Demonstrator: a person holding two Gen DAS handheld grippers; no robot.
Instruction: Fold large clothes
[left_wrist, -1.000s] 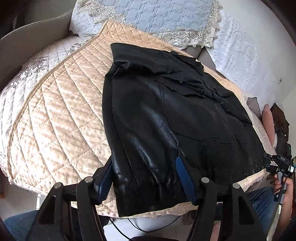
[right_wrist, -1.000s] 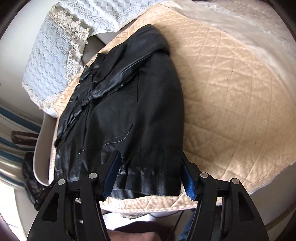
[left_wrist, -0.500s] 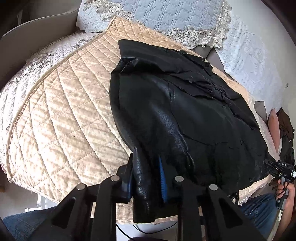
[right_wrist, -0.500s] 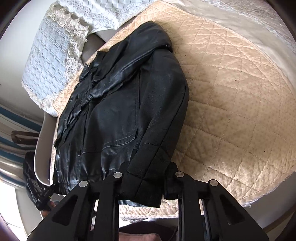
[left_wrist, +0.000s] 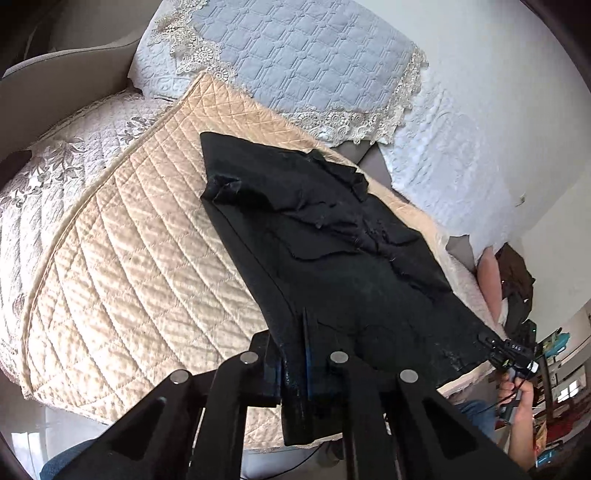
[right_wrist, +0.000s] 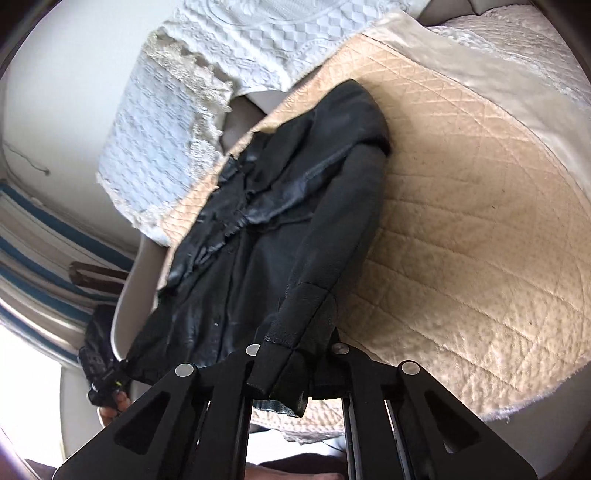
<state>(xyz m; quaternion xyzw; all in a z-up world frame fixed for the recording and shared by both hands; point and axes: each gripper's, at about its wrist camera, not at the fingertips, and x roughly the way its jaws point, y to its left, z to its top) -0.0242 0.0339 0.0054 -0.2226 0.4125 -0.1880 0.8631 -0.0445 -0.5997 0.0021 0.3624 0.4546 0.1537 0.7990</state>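
A black leather jacket (left_wrist: 332, 258) lies face up on a beige quilted sofa cover (left_wrist: 129, 277), collar at the far end. My left gripper (left_wrist: 295, 354) is closing its jaws tight on the near sleeve cuff (left_wrist: 306, 410), lifted off the cover; the cuff hangs below the pads. In the right wrist view my right gripper (right_wrist: 291, 354) is likewise closing on the other sleeve cuff (right_wrist: 295, 325) of the jacket (right_wrist: 240, 258), raised so the sleeve slopes up from the shoulder. Each gripper shows small in the other's view: right gripper (left_wrist: 506, 350), left gripper (right_wrist: 103, 376).
A blue-grey quilted cushion cover with lace trim (left_wrist: 295, 62) leans at the sofa back, and white lace covers (right_wrist: 166, 129) hang beside it. The beige cover (right_wrist: 461, 258) ends at the near sofa edge. A hand (left_wrist: 517, 398) holds the right gripper; dark bags lie at the far right.
Both grippers went from wide open around the sleeve cuffs to shut on them. Both then rose, lifting the cuffs and sleeves off the cover; the left moved more.
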